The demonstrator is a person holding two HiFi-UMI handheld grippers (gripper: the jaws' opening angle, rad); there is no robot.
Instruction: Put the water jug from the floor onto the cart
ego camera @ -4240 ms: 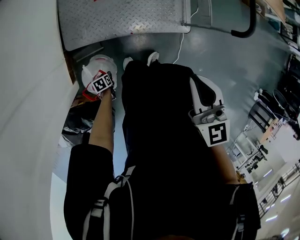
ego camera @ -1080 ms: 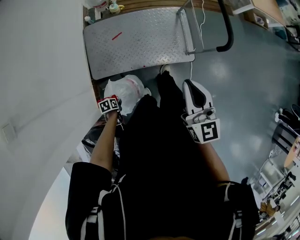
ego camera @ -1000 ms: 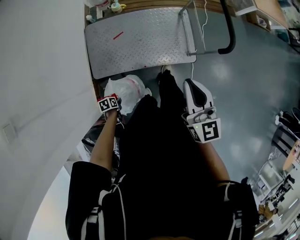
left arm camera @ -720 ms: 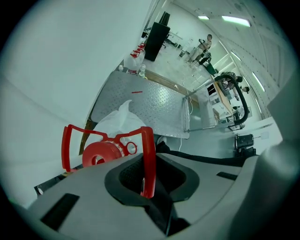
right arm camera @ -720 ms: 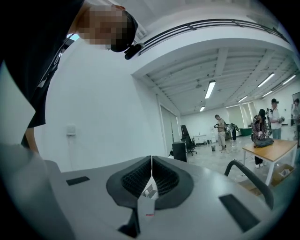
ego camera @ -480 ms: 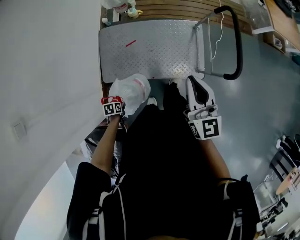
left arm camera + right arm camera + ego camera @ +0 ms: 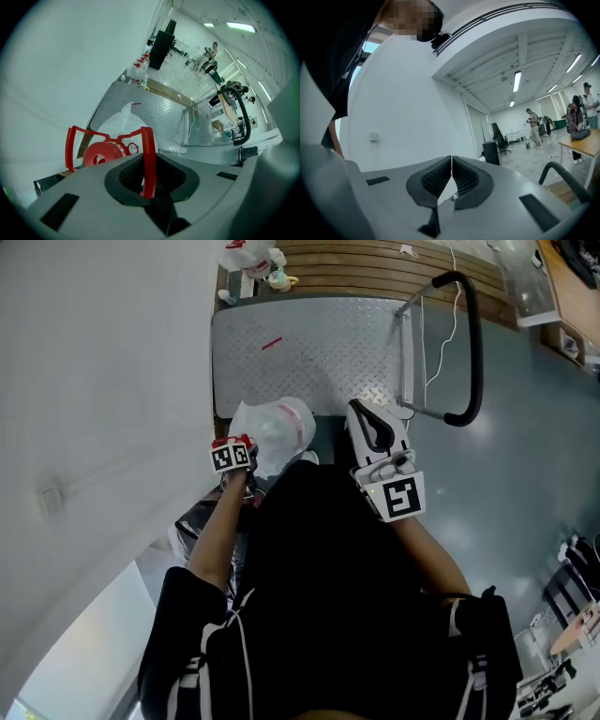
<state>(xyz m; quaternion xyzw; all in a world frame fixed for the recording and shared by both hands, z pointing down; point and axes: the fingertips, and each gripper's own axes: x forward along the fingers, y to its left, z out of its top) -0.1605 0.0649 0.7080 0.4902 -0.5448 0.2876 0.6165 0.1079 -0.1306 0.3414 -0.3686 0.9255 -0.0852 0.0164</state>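
**Water jug**: translucent white, with red cap and red carry handle. Hanging under the left gripper at the near edge of the cart deck, towards its near left corner. Overlapping that edge in the head view, with most of the body short of it. Judged clear of the floor, with the underside hidden. Not yet resting on the deck.

**Left gripper**: pointed steeply down. Part-closed, with pads clamped on one upright bar of the red carry handle. Cap and rest of the handle frame just beyond the pads in the left gripper view.

**Right gripper**: closed pad to pad, with nothing between. Held level at the deck's near edge, right of the jug and apart from it.

**Cart deck**: bare checker-plate steel with a red mark near the left edge. Black push handle along the right edge.

**Small bottles**: beyond the far left corner, on wooden slats, off the deck.

**Progress**: past pick-up, with grip secured. Left to do, by judgement: carry over the near edge, set down upright on bare plate, release the handle.
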